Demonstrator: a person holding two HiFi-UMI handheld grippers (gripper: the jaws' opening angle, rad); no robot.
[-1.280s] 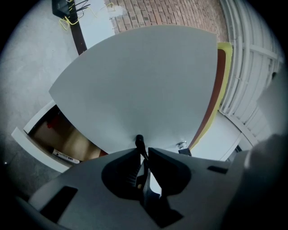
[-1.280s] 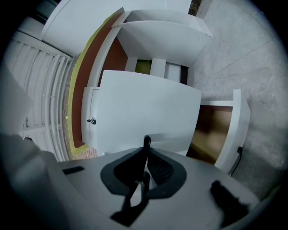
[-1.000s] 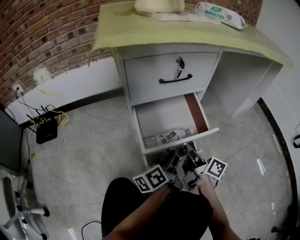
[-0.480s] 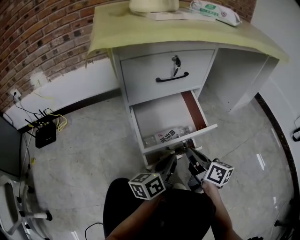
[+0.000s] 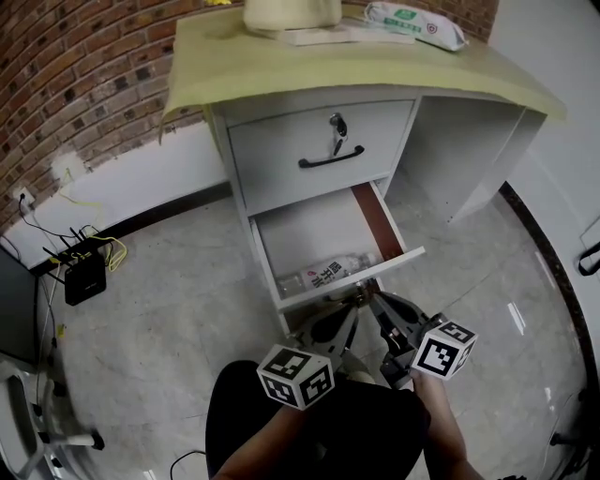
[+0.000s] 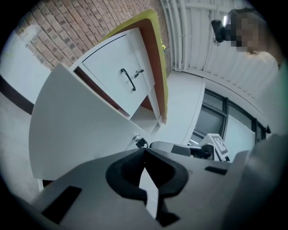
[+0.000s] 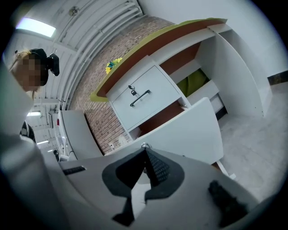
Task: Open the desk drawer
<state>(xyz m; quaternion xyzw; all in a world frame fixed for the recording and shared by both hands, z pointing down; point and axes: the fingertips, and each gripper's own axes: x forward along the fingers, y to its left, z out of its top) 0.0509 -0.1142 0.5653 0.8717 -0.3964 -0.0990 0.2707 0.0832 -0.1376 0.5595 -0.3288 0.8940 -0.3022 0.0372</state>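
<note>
The white desk's lower drawer [image 5: 405, 246] stands pulled out, with a clear water bottle [image 5: 328, 272] lying inside. Above it the upper drawer [image 5: 272, 155] is closed, with a black handle [image 5: 331, 159] and a key [image 5: 336, 127] in its lock. My left gripper [image 5: 352, 300] and right gripper [image 5: 368, 298] sit side by side just in front of the lower drawer's front panel [image 6: 76, 121], near its small lock [image 7: 144, 145]. Both have just been closing and are shut with nothing between the jaws, as the left gripper [image 6: 144, 151] and right gripper [image 7: 145, 151] views show.
A black router [image 5: 82, 274] with cables lies on the floor by the brick wall at left. A pack of wipes [image 5: 412, 23] and a cream object [image 5: 291, 11] rest on the desktop. A chair base [image 5: 28, 427] shows at the lower left. The desk's knee space [image 5: 459, 141] opens at right.
Both grippers have risen a little and rolled, their marker cubes turning and spreading apart. Their jaws have closed. The lower drawer stays pulled out.
</note>
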